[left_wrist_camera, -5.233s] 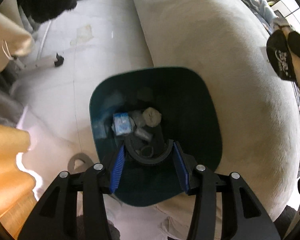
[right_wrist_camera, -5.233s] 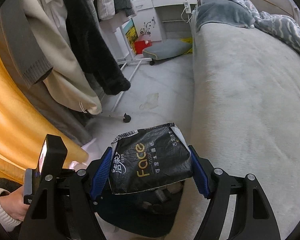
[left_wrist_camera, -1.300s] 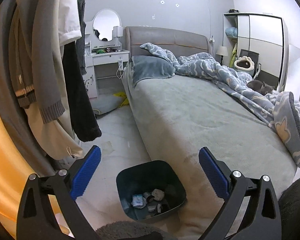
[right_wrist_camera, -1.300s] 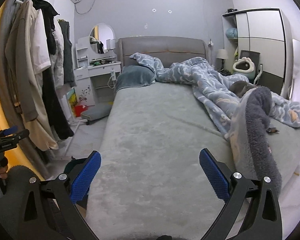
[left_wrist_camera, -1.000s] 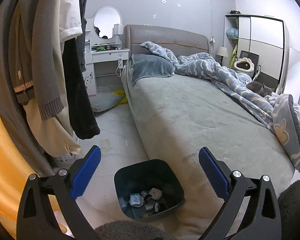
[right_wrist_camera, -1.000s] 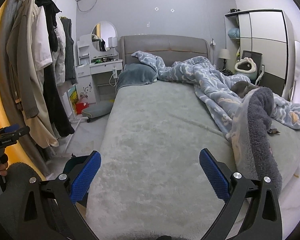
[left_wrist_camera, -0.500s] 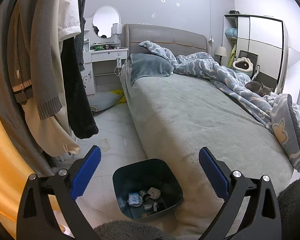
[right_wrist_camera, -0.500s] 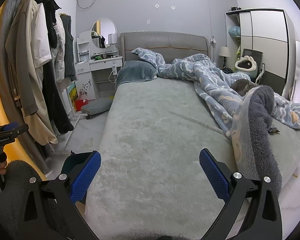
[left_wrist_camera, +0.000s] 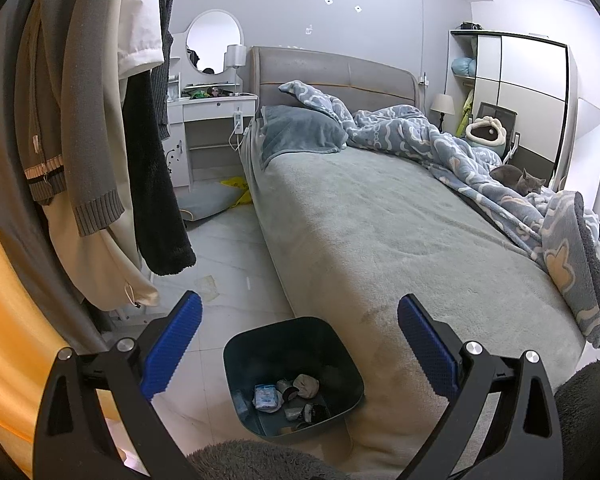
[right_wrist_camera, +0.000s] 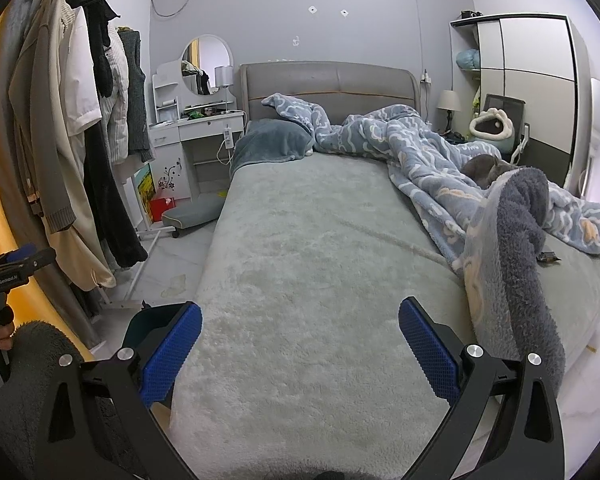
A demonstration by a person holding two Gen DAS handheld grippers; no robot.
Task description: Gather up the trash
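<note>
A dark teal trash bin (left_wrist_camera: 332,354) stands on the floor against the bed's near corner, with several wrappers and crumpled scraps (left_wrist_camera: 288,394) in its bottom. My left gripper (left_wrist_camera: 298,350) is open and empty, held high above the bin. My right gripper (right_wrist_camera: 300,352) is open and empty above the grey bed cover; the bin's rim (right_wrist_camera: 156,316) shows behind its left finger. A small dark wrapper (right_wrist_camera: 548,257) lies on the bed at the far right, beside the folded blanket.
A grey bed (left_wrist_camera: 360,232) with a blue patterned duvet (right_wrist_camera: 420,152) fills the middle. A grey cat (left_wrist_camera: 518,180) lies on it. Hanging clothes (left_wrist_camera: 80,140) on a rack crowd the left. A floor cushion (right_wrist_camera: 190,212) and white dresser (right_wrist_camera: 196,140) stand behind.
Since five seconds ago both grippers have opened and lifted away from the bin; the black tissue pack has left the right gripper. Over the last second both views only drift slightly.
</note>
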